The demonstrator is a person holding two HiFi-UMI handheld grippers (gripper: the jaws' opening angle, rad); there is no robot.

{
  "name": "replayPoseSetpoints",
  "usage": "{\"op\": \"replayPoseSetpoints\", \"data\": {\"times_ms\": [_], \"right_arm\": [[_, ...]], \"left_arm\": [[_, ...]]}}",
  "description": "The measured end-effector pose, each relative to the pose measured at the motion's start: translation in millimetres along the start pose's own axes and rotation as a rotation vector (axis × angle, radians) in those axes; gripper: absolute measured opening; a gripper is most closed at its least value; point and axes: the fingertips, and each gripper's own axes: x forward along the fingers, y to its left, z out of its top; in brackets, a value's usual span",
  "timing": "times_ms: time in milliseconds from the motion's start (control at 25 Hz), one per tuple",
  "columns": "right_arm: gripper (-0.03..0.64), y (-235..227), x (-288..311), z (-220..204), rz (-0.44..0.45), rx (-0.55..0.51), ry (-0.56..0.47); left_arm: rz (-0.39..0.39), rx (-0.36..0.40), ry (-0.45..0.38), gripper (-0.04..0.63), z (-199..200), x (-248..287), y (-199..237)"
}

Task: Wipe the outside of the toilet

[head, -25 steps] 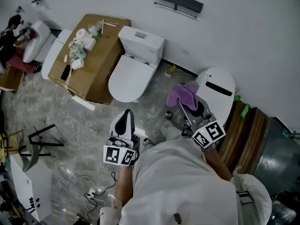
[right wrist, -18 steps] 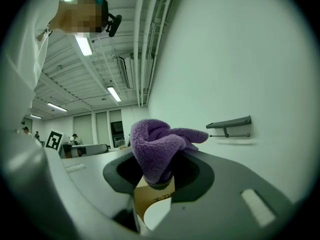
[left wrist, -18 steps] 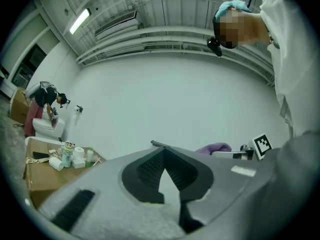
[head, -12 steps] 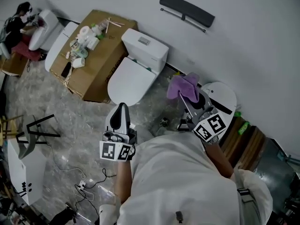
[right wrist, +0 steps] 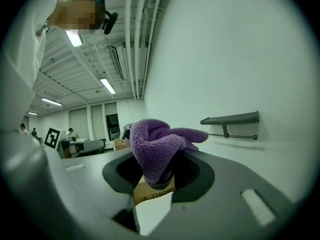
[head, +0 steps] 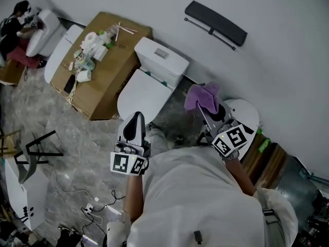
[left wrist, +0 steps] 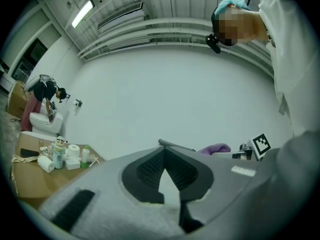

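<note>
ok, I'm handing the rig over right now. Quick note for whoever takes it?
Left gripper: jaws shut, nothing between them, held near the front of the toilet.
Right gripper: jaws shut on the purple cloth, raised in the air and off the toilet.
Toilet: lid down, against the wall, beside the cardboard box.
Done: cloth is in the jaws. No wiping is visible.
Left: bring the cloth to the toilet and wipe the tank, lid and bowl sides.
</note>
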Motion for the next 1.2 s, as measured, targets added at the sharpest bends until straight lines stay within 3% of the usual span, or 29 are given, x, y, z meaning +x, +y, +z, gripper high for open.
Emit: {"op": "replayPoseSetpoints", "data": {"times_ms": [520,920,1200], "right_arm": [[0.147,-7.7,137.7,29.3,-0.13,-0.084,0.019],[0.146,-43.2,208.9,24.4,-0.135,-0.128,0.139],[0.146,-90.9,268.3,1.7,-0.069,-0.116,0.242]], "left_arm": [[-0.211,-0.002,0.031,0.005,37.0,97.6,107.5],[-0.121,-0.074,0.025,0.005,32.4,129.1,158.5],[-0.035,-0.076,0.04,0.005,24.5,161.2,175.2]]}}
